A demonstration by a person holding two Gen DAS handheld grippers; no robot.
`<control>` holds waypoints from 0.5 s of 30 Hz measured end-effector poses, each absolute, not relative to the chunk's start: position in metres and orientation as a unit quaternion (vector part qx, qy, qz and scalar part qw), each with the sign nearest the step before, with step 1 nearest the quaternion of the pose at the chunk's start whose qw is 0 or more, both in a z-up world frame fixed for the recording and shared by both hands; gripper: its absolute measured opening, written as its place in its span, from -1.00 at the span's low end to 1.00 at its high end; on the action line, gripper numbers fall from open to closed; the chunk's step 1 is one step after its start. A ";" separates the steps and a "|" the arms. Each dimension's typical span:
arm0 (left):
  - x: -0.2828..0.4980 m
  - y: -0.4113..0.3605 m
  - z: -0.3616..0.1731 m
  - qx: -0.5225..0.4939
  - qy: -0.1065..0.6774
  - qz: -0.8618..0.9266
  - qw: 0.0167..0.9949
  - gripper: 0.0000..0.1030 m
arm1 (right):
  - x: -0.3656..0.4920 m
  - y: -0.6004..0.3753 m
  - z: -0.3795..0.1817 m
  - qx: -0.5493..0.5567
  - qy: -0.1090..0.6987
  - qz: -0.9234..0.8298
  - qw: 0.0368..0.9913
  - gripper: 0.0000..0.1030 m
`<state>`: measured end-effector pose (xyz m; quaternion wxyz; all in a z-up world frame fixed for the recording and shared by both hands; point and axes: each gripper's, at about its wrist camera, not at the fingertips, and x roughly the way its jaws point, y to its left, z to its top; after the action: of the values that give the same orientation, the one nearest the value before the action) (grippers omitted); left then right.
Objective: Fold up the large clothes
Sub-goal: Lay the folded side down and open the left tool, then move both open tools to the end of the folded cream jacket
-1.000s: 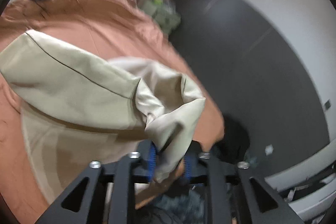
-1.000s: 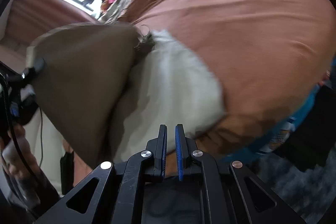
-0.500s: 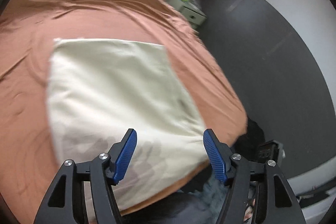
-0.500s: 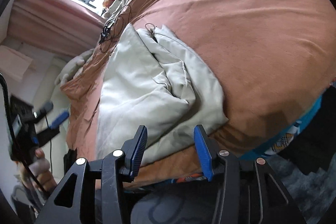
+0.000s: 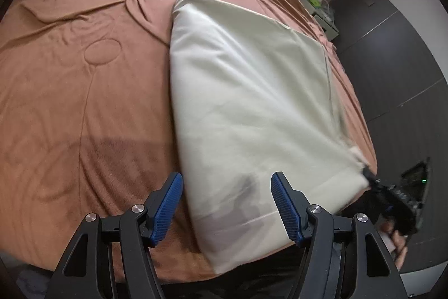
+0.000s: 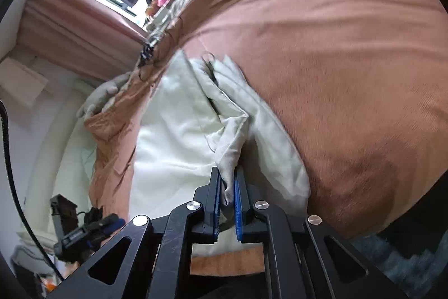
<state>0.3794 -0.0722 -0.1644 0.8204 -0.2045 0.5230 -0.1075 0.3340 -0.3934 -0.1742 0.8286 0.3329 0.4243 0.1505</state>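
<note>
- Mid-fold, by the look of it: pale garment (image 5: 252,102) lying flat on brown bedspread (image 5: 84,74), near the bed's front edge.
- R gripper (image 6: 226,195) just closed, clamped on a garment corner.
- L gripper (image 5: 226,209) jaws apart, straddling near hem, not gripping.
- Long axis running away from cam toward far edge.
- Next, prob: L to pinch hem, then carry over w/ R.

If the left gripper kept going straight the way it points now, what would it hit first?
Most likely the folded cream garment on the brown bedspread: the left gripper, jaws open, straddles its near edge, though depth is uncertain.
</note>
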 end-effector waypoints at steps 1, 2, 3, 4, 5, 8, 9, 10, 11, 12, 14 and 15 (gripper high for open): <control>0.379 -0.073 -0.166 -0.204 0.521 -0.108 0.822 0.30 | 0.331 -0.395 -0.172 0.331 0.420 0.149 0.831 -0.86; 0.377 -0.072 -0.166 -0.202 0.518 -0.108 0.824 0.30 | 0.328 -0.398 -0.171 0.331 0.418 0.148 0.833 -0.86; 0.375 -0.072 -0.166 -0.200 0.515 -0.107 0.827 0.30 | 0.326 -0.400 -0.171 0.332 0.418 0.147 0.833 -0.86; 0.374 -0.073 -0.166 -0.196 0.513 -0.106 0.829 0.30 | 0.323 -0.403 -0.172 0.334 0.418 0.144 0.833 -0.86; 0.374 -0.075 -0.166 -0.194 0.512 -0.108 0.830 0.30 | 0.321 -0.406 -0.173 0.337 0.418 0.141 0.832 -0.86; 0.373 -0.076 -0.171 -0.195 0.517 -0.116 0.825 0.30 | 0.313 -0.415 -0.183 0.346 0.420 0.130 0.829 -0.87; 0.374 -0.078 -0.174 -0.196 0.520 -0.119 0.822 0.30 | 0.312 -0.417 -0.187 0.348 0.423 0.126 0.827 -0.87; 0.375 -0.079 -0.179 -0.197 0.524 -0.121 0.820 0.30 | 0.310 -0.420 -0.194 0.352 0.428 0.122 0.823 -0.87; 0.375 -0.080 -0.184 -0.196 0.525 -0.123 0.819 0.30 | 0.311 -0.421 -0.200 0.357 0.433 0.118 0.820 -0.87; 0.376 -0.084 -0.189 -0.196 0.527 -0.128 0.817 0.30 | 0.310 -0.423 -0.208 0.361 0.440 0.112 0.815 -0.87; 0.378 -0.086 -0.197 -0.200 0.530 -0.134 0.813 0.30 | 0.310 -0.423 -0.217 0.359 0.449 0.108 0.811 -0.87; 0.378 -0.087 -0.199 -0.204 0.530 -0.135 0.812 0.30 | 0.311 -0.422 -0.217 0.356 0.451 0.108 0.811 -0.85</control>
<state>0.3781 -0.0874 -0.1990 0.8118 -0.2042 0.5302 -0.1349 0.3111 -0.4222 -0.2172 0.8113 0.3564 0.4509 0.1076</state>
